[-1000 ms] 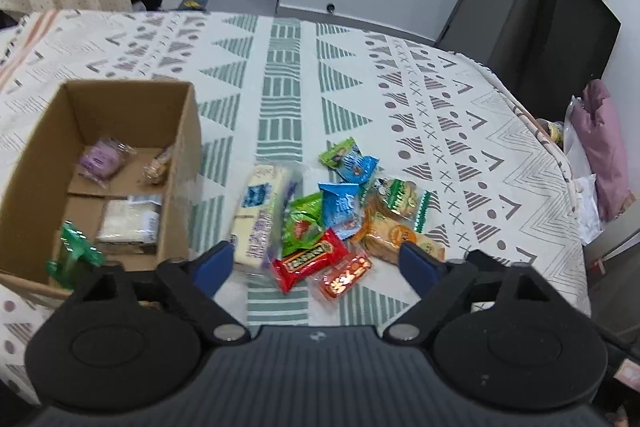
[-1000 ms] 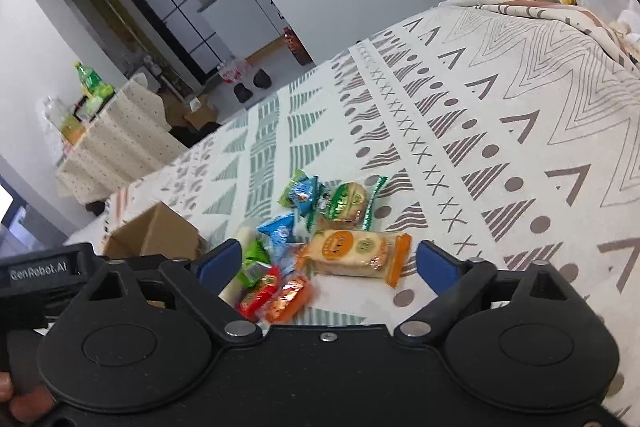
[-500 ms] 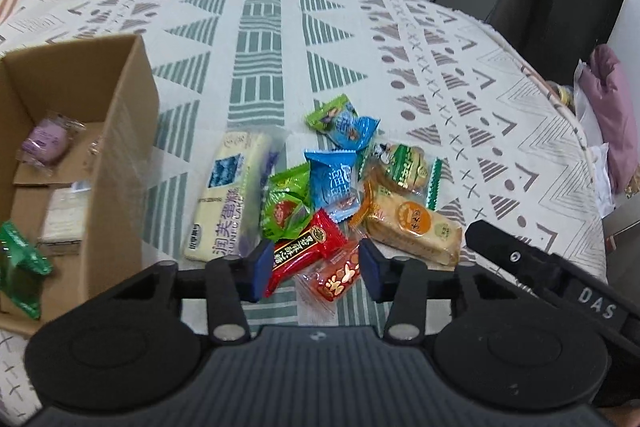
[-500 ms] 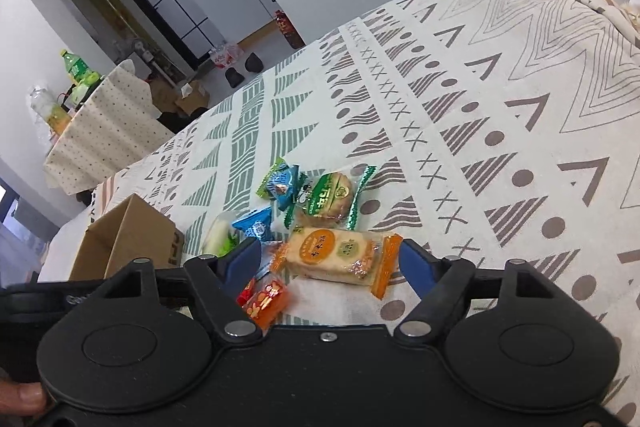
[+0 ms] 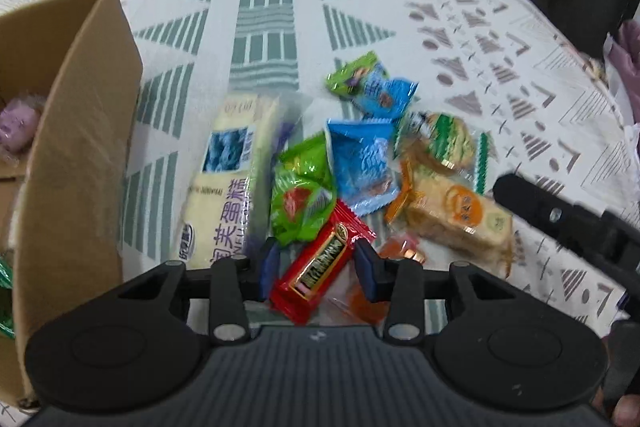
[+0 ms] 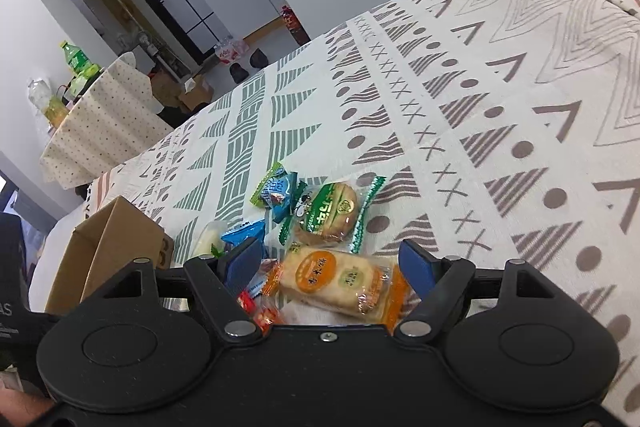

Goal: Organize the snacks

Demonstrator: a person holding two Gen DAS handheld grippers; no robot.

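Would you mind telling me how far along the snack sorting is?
Partly done: the cardboard box already holds a purple packet. The left gripper straddles the red bar; the right gripper brackets the orange-labelled cracker pack. About eight snacks remain on the tablecloth.

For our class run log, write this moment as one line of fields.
left gripper: closing around red snack bar | right gripper: open over orange-labelled cracker pack | cardboard box: partly filled

Bright, even indoor light with soft shadows; left wrist view motion-blurred, both fisheye-curved at edges.
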